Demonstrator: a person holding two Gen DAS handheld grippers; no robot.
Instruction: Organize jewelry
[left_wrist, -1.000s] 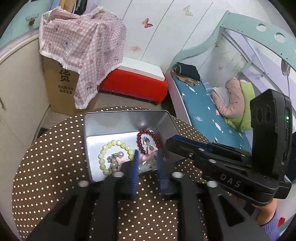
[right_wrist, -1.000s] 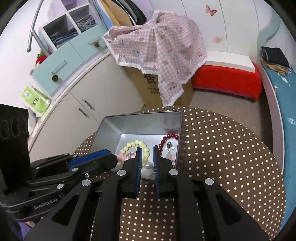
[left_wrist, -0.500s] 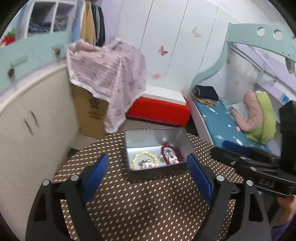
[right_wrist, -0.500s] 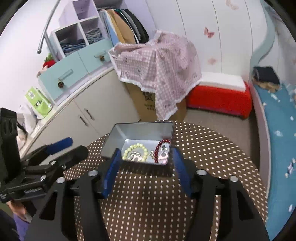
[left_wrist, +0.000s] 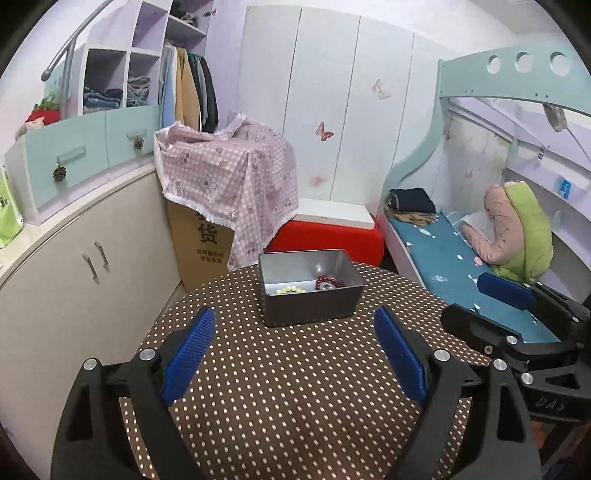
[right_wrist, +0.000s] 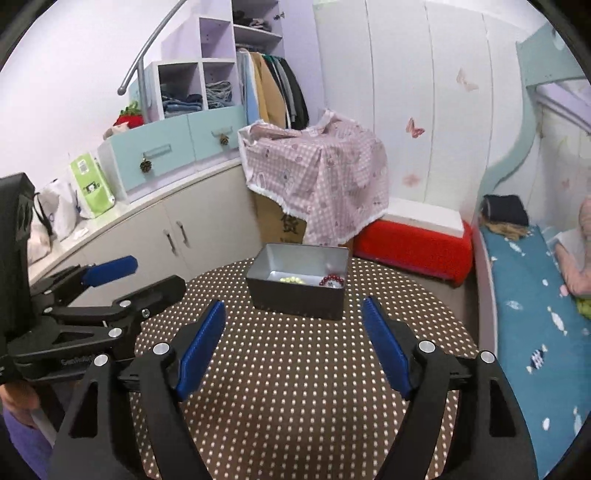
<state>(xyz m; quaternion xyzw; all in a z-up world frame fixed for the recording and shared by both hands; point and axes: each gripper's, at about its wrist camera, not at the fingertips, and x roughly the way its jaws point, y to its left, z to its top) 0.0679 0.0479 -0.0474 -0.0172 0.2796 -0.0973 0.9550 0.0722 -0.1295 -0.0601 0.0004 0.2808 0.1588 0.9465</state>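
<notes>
At centre frame in both wrist views, a grey metal tin (left_wrist: 310, 291) stands on a round table (left_wrist: 303, 387) covered in brown cloth with white dots. The tin is lidless. Inside it, on the floor toward the near wall, lie a pale green bead bracelet (left_wrist: 290, 290) at left and a dark red bead bracelet (left_wrist: 327, 283) at right, close together; whether they touch cannot be told. A small silver piece sits within the red ring, detail too small to read.

Left gripper (left_wrist: 295, 358): jaws spread wide, blue pads (left_wrist: 188, 350) apart at lower frame, nothing between them, clear of the tin and above the cloth. Right gripper (right_wrist: 295, 347): likewise spread wide, holding nothing, short of the tin. Each gripper shows in the other's view: the right one at the right edge of the left view, the left one at the left edge of the right view.

Behind the table, upper centre: a cardboard box (left_wrist: 201, 240) draped in pink checked cloth (left_wrist: 229, 181). Right of it, a red stool (left_wrist: 328, 240). Far right, a bed (left_wrist: 480, 273) with blue sheet.
</notes>
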